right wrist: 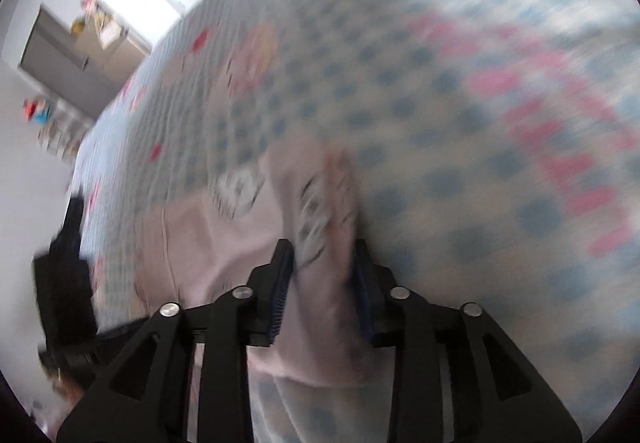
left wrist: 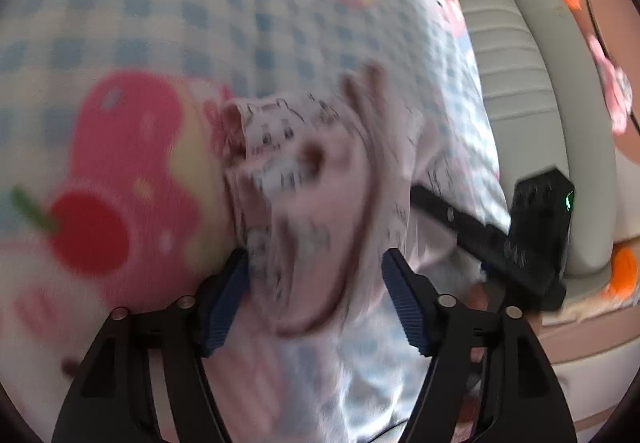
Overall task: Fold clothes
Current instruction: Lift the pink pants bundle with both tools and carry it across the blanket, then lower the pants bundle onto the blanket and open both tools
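Clothes here means one pale pink top (left wrist: 320, 179) with small dark prints, lying bunched on the bed (left wrist: 160, 11) with its blue-checked cover. The pictures are blurry, so small details are hard to tell. Your left gripper (left wrist: 316, 299) has its jaws wide apart, and the pink cloth sits in the gap between them without being pinched. Your right gripper (right wrist: 322, 283) has its jaws partly apart, with a fold of the same top (right wrist: 320, 211) running straight up between them; whether the pads press on it I cannot tell, though it looks loose. The cloth lies just ahead of both sets of jaws and stretches away from you along the line each gripper points. Both hands tip down toward the bed, one at each side of the top, and about as near as each other. In the left view you can see the right gripper (left wrist: 536, 239) close by, beside the cloth. I think your next move is to let the cloth lie flat or grab a new edge.
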